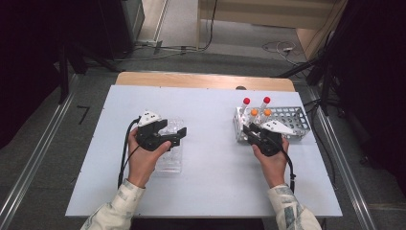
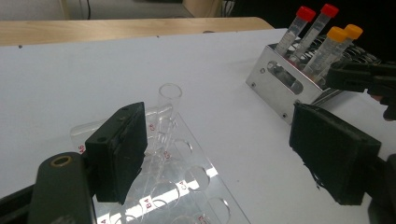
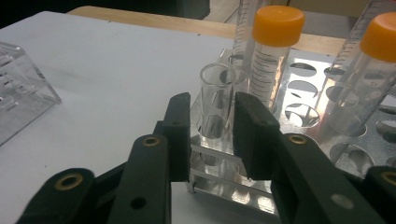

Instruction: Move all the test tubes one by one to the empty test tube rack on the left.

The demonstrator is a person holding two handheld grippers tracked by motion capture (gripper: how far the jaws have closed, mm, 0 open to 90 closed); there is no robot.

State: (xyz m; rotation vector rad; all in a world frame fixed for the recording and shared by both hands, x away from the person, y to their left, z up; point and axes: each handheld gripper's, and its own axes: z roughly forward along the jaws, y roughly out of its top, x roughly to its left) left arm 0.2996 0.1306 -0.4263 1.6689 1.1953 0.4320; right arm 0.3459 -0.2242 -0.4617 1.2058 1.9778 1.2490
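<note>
White board (image 1: 210,182) on wooden table (image 1: 191,79); cables (image 1: 280,47) on grey floor behind.

White table (image 1: 206,191) centre frame on grey carpet floor (image 1: 43,191). Wooden board (image 1: 206,79) at its far edge. Cables (image 1: 277,47) upper right, dark stands both sides.

A lab: capped sample tubes (image 1: 265,106) in a metal rack (image 1: 293,120) on a white bench (image 1: 210,177).

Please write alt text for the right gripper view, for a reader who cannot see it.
The right gripper closes its two black jaws around an open clear tube standing in a metal rack. Two orange-capped tubes stand behind it, on a white table.
</note>
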